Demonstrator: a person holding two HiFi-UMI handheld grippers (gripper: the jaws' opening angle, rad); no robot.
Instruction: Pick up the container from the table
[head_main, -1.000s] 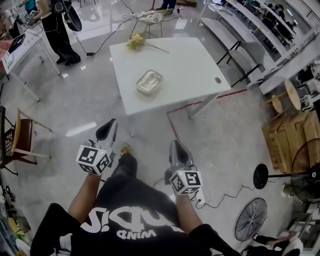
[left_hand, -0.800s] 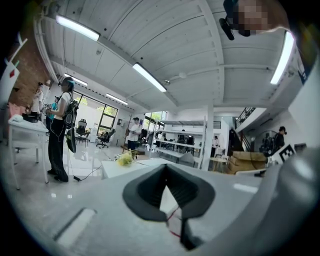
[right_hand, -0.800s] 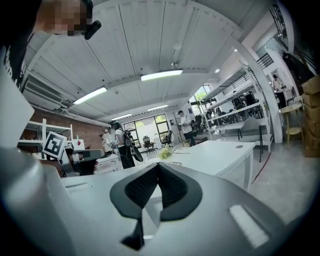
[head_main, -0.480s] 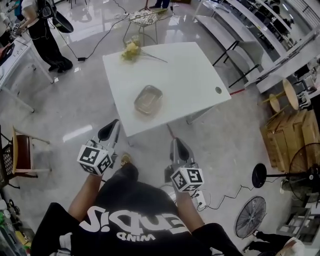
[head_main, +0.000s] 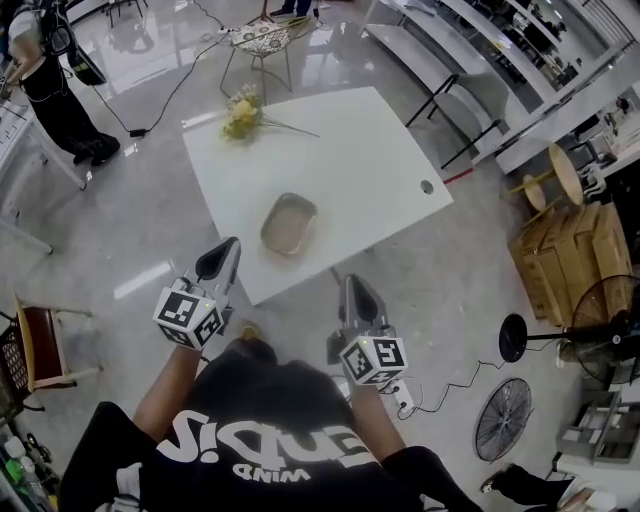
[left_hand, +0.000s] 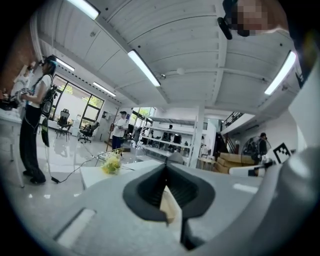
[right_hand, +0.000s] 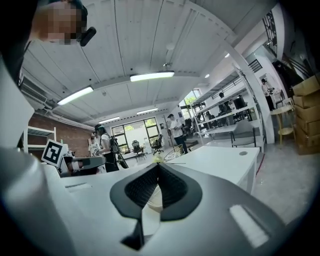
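The container (head_main: 289, 223), a shallow foil tray, lies on the white table (head_main: 350, 160) close to its near edge. Both grippers are held level in front of the person, short of the table. My left gripper (head_main: 222, 252) points at the table's near edge just left of the container, and its jaws are shut with nothing in them. My right gripper (head_main: 352, 290) is over the floor to the right of the container, also shut and empty. In the left gripper view the shut jaws (left_hand: 166, 165) hide the container; in the right gripper view the jaws (right_hand: 159, 167) do the same.
A bunch of yellow flowers (head_main: 240, 112) lies at the table's far left corner. A wire chair (head_main: 262, 38) stands beyond the table and a person (head_main: 50, 70) at the far left. Wooden crates (head_main: 570, 250) and a fan (head_main: 610, 325) stand to the right, a chair (head_main: 35, 345) to the left.
The table and container have come nearer and lower in the head view as the person walked forward. Both grippers stayed shut and held out in front.
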